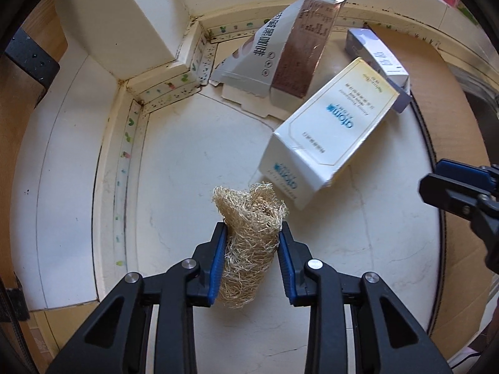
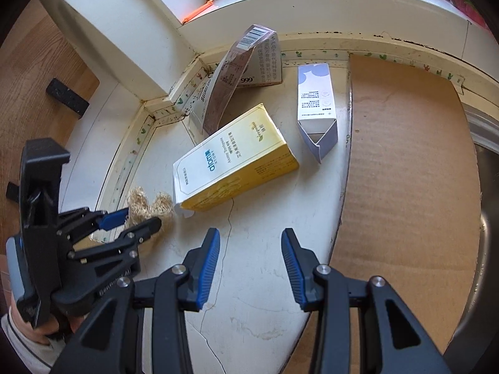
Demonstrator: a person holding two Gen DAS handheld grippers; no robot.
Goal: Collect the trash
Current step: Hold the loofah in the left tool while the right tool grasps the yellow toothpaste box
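Observation:
My left gripper point(image 1: 252, 229) is shut on a tan loofah scrubber point(image 1: 249, 215), held between its blue pads just above the white counter point(image 1: 187, 171); both also show in the right wrist view, the left gripper point(image 2: 142, 219) and the loofah point(image 2: 149, 207). A white and yellow atomy box point(image 1: 330, 124) lies just beyond it, also seen from the right point(image 2: 230, 168). A flattened brown and white coffee carton point(image 1: 280, 53) leans at the back point(image 2: 237, 71). A small white and lilac box point(image 2: 316, 109) lies to the right. My right gripper point(image 2: 251, 243) is open and empty over the counter.
A brown cardboard sheet point(image 2: 405, 171) covers the counter's right side, next to a metal sink point(image 2: 486, 218). A white pillar point(image 2: 109, 37) and low white ledge point(image 1: 174, 90) bound the back left corner. Wooden floor point(image 2: 31, 87) lies to the left.

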